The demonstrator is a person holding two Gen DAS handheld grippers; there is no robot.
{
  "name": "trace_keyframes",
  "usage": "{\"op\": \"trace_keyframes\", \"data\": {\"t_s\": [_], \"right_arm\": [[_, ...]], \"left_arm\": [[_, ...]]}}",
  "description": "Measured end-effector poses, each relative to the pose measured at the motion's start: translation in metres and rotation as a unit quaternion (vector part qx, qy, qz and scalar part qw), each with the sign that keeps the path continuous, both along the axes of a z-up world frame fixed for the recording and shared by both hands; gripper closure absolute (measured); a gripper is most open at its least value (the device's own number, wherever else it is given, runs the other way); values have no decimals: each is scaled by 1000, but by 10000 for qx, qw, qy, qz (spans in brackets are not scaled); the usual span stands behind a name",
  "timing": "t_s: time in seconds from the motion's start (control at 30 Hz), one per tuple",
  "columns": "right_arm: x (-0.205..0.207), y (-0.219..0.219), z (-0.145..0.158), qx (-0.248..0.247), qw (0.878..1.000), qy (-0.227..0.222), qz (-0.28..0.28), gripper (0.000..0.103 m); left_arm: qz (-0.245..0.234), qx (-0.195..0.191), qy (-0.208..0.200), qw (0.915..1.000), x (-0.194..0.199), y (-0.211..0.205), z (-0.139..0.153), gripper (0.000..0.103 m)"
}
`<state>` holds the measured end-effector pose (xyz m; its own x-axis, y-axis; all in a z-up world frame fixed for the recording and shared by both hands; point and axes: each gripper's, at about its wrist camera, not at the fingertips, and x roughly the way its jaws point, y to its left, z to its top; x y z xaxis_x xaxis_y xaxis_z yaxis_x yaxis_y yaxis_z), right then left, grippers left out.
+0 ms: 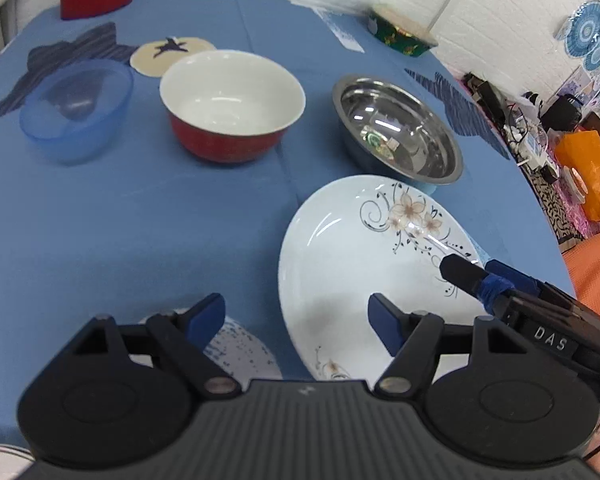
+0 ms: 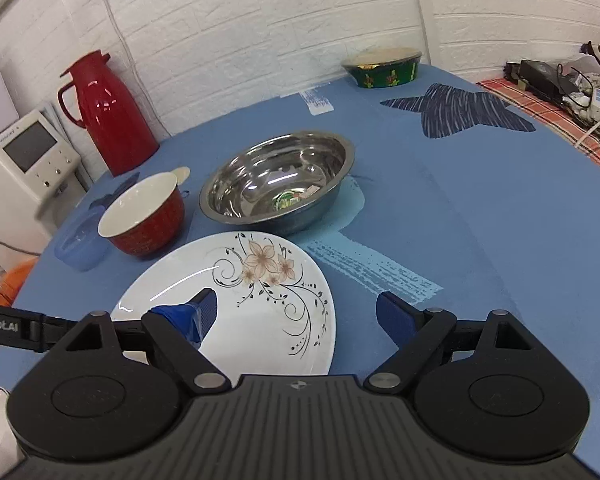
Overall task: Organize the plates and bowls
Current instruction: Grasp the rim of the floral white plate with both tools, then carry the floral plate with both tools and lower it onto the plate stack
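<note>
White glazed ceramic plate with brown flower print (image 2: 236,300) lying flat on blue tablecloth (image 2: 480,240) beside steel bowl (image 2: 278,184); rigid, slick, breakable, best pinched at rim; left gripper (image 1: 296,320) and right gripper (image 2: 296,314) both wide open, empty

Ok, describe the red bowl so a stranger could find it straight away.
On the blue tablecloth, look at the row of three bowls behind the flowered plate. The red bowl sits in the middle, the only one white inside.
</note>
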<state>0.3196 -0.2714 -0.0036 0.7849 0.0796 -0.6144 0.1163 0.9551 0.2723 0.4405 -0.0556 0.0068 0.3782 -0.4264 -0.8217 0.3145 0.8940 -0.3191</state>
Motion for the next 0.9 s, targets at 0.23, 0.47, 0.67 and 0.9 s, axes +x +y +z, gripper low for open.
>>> {"op": "trace_keyframes", "data": {"t_s": [0.23,0.47,0.67,0.9], "right_arm": [[6,14,-13,-192,9991,164,337,27],[-1,25,-16,-635,9965,105,533,26],[-5,36,-11,-363,9966,202,706,27],[-4,44,-14,-699,9950,163,690,26]], "left_arm": [[5,172,-80,9998,7,-10,-12,32],[-9,362,-313,9989,1,-17,-14,32],[-331,325,-401,9981,-5,-29,-13,46],[-460,441,-587,9962,-9,-32,-15,47]]}}
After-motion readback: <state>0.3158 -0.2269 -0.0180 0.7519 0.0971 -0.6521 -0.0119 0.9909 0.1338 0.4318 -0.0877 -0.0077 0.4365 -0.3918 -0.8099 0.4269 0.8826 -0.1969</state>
